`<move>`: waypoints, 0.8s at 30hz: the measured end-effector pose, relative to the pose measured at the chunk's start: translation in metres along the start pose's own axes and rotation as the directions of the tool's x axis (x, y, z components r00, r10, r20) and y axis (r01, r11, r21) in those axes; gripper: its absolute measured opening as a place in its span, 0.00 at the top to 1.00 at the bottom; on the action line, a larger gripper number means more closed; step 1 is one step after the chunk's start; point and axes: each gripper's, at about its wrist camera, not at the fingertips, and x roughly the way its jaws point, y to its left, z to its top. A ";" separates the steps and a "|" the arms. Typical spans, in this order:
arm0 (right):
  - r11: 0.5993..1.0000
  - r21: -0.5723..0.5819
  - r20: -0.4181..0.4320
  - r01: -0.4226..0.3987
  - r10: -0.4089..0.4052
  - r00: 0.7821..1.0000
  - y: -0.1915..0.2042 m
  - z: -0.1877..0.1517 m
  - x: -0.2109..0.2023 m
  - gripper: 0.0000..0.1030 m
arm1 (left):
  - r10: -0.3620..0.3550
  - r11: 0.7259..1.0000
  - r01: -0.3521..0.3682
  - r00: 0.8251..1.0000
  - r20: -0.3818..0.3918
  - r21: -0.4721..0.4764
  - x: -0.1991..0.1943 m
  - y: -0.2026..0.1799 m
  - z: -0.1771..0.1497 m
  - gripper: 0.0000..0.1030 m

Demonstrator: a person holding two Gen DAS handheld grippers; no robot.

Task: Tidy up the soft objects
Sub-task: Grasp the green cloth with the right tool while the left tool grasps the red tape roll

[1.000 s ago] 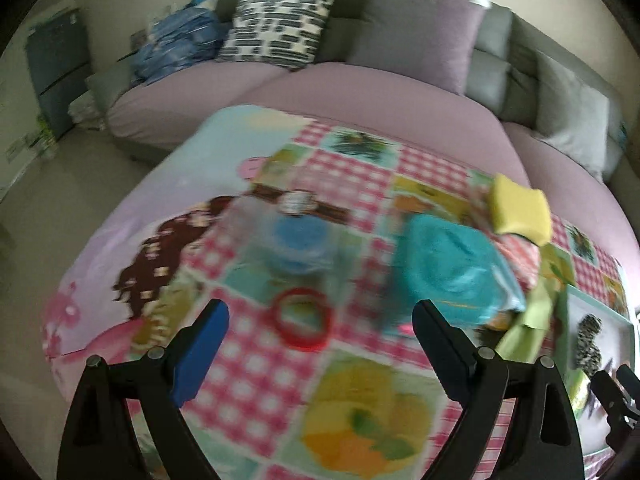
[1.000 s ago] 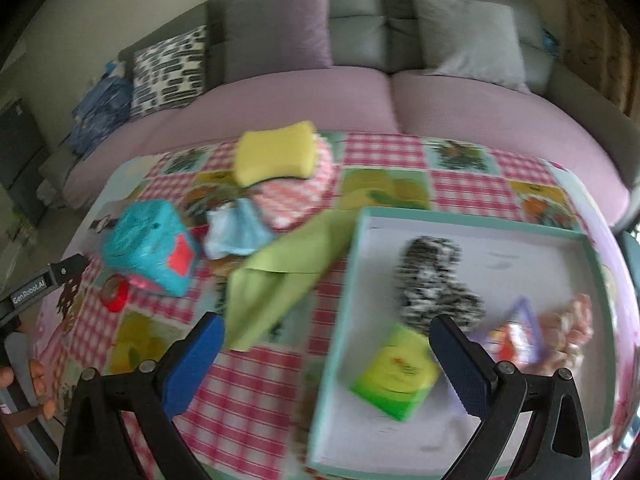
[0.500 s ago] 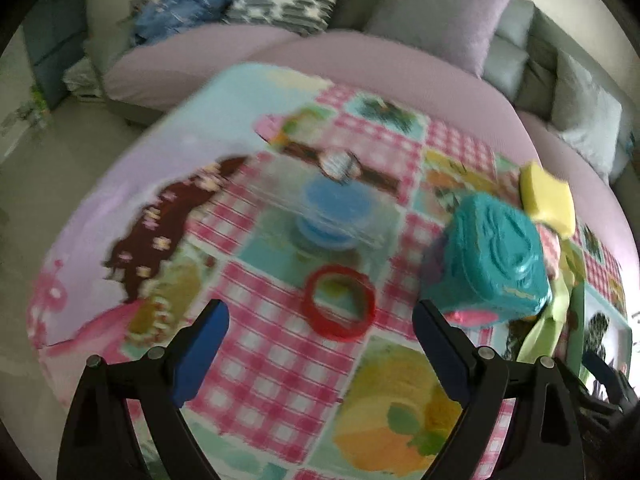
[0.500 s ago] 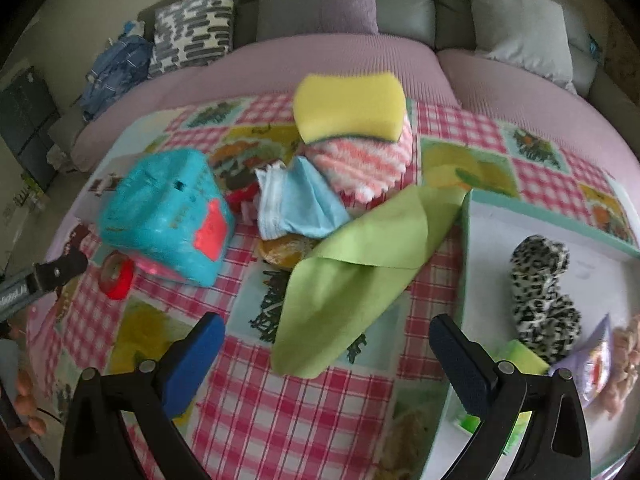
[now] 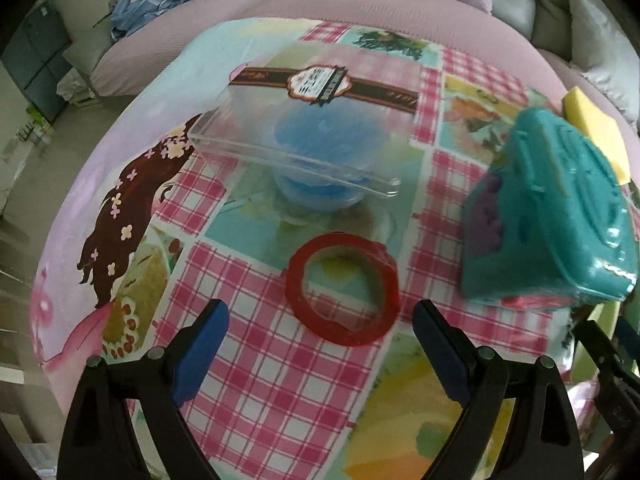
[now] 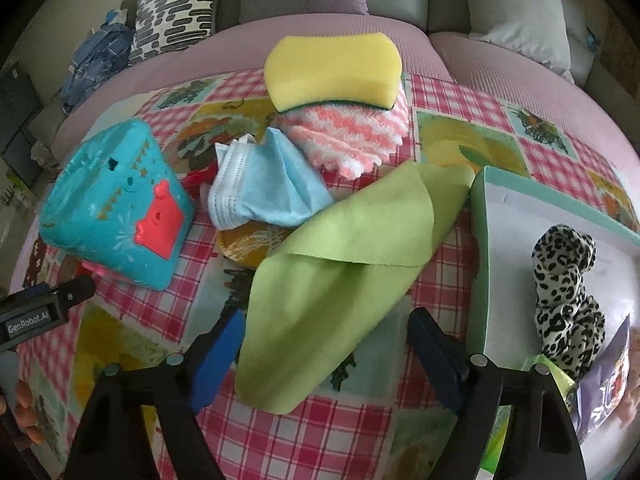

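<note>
Both grippers spread wide: left gripper (image 5: 320,324) over red ring (image 5: 342,288), right gripper (image 6: 326,334) astride green cloth (image 6: 340,272) edge.

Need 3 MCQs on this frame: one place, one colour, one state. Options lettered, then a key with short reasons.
1. Where does the yellow sponge sit?
A. in the tray
B. on the pink-and-white fluffy cloth
C. under the green cloth

2. What colour is the tape ring in front of the left gripper?
A. red
B. blue
C. white

3. How do the jaws of the right gripper stand?
A. shut on the face mask
B. shut on the green cloth
C. open, holding nothing

Key:
1 B, the sponge rests on top of the fluffy cloth, outside the tray.
2 A, the ring is plainly red on the checked tablecloth.
3 C, the jaws are spread wide with the green cloth lying loose between them on the table.
</note>
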 end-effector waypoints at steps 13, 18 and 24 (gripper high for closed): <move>1.000 -0.002 0.022 -0.001 0.001 1.000 -0.001 0.002 -0.005 0.69 | -0.033 0.999 0.034 0.999 0.024 -0.011 0.006 -0.010 0.009 0.33; 1.000 0.009 0.020 -0.025 0.024 0.999 -0.006 0.000 -0.006 0.86 | -0.048 0.999 0.048 0.998 0.033 -0.014 0.002 -0.011 0.009 0.47; 0.999 0.015 0.026 -0.037 0.036 0.999 -0.008 -0.001 -0.009 0.92 | -0.055 0.998 0.056 0.998 0.035 -0.019 -0.003 -0.004 0.007 0.48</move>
